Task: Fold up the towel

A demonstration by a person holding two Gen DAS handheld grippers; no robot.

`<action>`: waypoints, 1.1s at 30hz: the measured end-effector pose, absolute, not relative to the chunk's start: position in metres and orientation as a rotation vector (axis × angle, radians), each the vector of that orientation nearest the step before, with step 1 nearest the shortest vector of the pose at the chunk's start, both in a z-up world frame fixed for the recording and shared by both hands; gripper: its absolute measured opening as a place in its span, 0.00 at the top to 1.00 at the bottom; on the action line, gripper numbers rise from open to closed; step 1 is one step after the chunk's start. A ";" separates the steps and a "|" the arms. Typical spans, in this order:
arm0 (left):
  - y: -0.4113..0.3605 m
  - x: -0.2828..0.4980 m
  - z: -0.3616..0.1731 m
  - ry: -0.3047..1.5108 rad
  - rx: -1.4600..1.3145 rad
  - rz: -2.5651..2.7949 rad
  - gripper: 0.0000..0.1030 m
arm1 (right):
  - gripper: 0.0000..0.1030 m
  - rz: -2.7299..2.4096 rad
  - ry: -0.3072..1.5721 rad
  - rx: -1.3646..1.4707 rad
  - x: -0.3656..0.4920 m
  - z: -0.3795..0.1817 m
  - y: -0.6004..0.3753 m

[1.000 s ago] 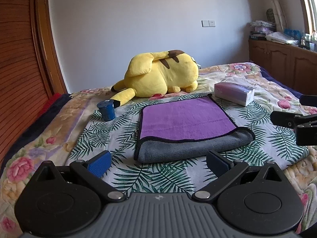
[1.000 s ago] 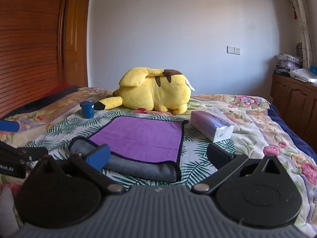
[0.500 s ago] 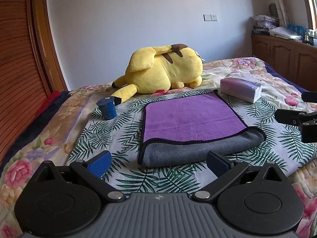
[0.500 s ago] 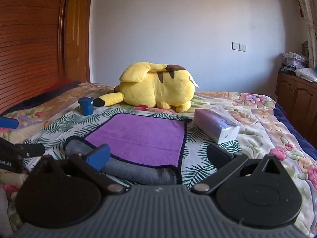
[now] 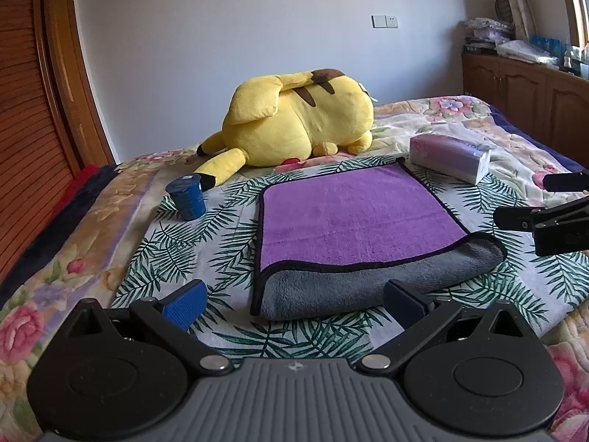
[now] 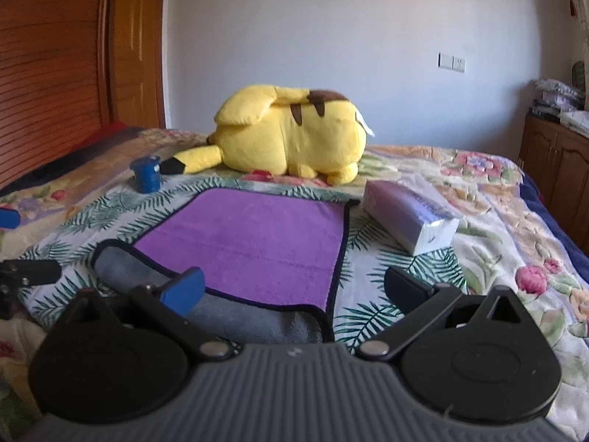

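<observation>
So one fold looks done: the towel [image 5: 353, 221] lies just ahead of my left gripper [image 5: 292, 300] and right gripper [image 6: 292, 285], both wide and empty; next I'd pinch an end for a second fold.

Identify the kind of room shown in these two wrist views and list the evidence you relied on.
Most likely a home bedroom. The towel lies on a bed with a floral quilt, a yellow plush toy rests near the far wall, and wooden cabinets line the side.
</observation>
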State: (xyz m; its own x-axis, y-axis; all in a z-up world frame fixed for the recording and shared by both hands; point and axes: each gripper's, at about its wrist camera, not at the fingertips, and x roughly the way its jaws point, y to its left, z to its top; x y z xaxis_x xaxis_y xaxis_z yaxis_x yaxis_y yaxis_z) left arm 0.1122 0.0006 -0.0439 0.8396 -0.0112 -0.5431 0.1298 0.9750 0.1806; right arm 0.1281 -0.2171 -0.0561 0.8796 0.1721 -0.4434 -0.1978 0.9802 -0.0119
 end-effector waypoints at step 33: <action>0.026 0.190 -0.081 0.690 0.125 -0.117 0.12 | 0.33 0.247 0.692 0.009 0.191 -0.097 -0.225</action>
